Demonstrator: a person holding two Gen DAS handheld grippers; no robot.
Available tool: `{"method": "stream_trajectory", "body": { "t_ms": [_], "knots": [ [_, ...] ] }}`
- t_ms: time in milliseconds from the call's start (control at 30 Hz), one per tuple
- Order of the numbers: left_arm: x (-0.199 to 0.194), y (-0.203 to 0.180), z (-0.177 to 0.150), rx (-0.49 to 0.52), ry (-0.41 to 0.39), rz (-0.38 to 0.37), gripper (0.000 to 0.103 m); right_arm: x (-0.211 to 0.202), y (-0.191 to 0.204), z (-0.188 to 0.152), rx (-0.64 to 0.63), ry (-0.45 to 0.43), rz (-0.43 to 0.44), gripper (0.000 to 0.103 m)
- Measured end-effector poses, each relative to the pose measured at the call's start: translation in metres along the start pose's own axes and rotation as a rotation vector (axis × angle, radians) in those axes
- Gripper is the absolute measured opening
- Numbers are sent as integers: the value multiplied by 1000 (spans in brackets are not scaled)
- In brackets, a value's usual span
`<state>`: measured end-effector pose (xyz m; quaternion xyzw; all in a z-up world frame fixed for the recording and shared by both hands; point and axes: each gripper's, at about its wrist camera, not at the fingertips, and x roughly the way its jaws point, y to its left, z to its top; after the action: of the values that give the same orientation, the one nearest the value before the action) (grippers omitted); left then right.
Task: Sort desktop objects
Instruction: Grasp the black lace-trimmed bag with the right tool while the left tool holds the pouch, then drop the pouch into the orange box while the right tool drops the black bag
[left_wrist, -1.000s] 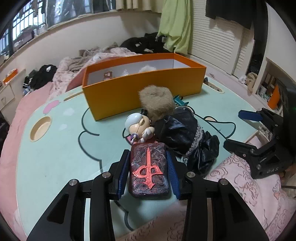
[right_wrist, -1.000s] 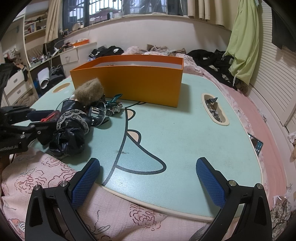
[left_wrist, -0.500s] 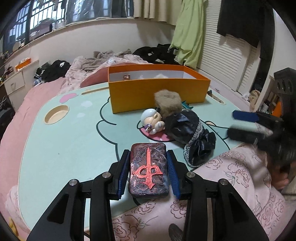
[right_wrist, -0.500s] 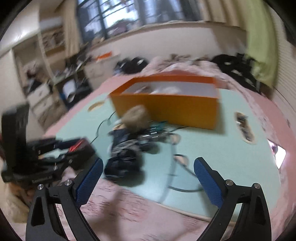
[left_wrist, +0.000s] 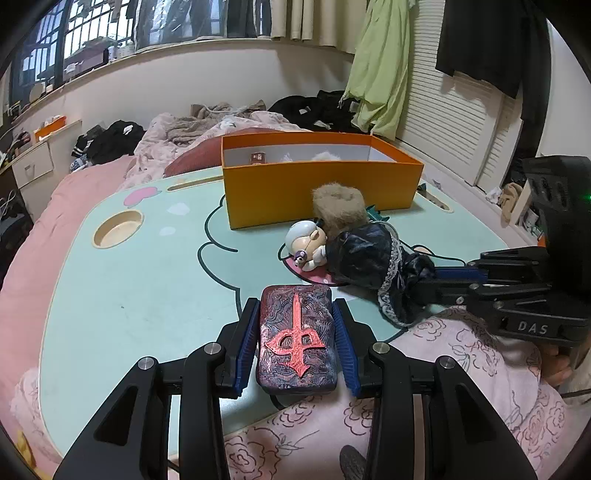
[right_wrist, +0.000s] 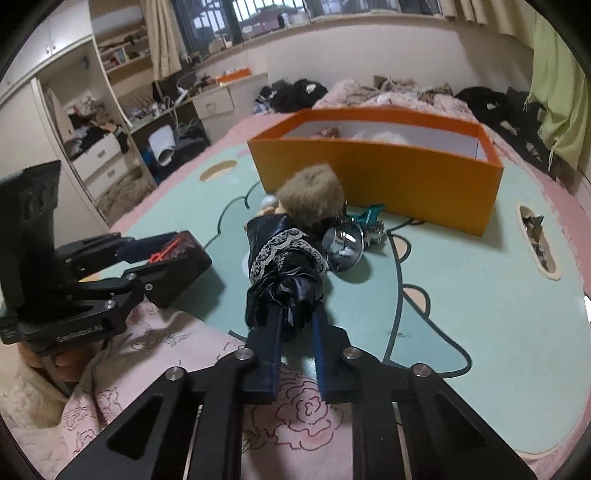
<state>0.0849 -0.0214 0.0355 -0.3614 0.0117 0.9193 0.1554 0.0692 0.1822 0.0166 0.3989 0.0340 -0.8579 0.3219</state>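
My left gripper (left_wrist: 295, 304) is shut on a dark case with a red emblem (left_wrist: 297, 339), held just above the near edge of the mint table (left_wrist: 129, 295). A doll with fuzzy brown hair and a black lace-trimmed dress (right_wrist: 284, 266) lies on the table. My right gripper (right_wrist: 295, 314) has its jaws closing, and the hem of the dress is pinched between the blue pads. In the left wrist view the right gripper (left_wrist: 439, 282) reaches the doll (left_wrist: 369, 254) from the right. An open orange box (left_wrist: 317, 188) stands behind.
A small white-headed figurine (left_wrist: 308, 243) lies against the doll. A teal toy car (right_wrist: 369, 218) and a shiny round metal piece (right_wrist: 345, 247) sit by the box. The table has a round cup recess (left_wrist: 117, 229) and a slot with clips (right_wrist: 535, 240). Pink bedding surrounds it.
My right gripper swung left onto the doll and went from wide open to closed on the dress. My left gripper drew back a little with the case.
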Motion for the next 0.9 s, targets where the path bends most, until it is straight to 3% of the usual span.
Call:
{"method": "stream_trajectory", "body": {
  "t_ms": [367,900],
  "knots": [
    [-14,0,4,-8,-41,-7,40,-48,-7,-11,5,-168,23,7],
    [-24,-8,21,-5,-86,-34,40,-85,-25,2,54,-289,25,2]
  ]
}}
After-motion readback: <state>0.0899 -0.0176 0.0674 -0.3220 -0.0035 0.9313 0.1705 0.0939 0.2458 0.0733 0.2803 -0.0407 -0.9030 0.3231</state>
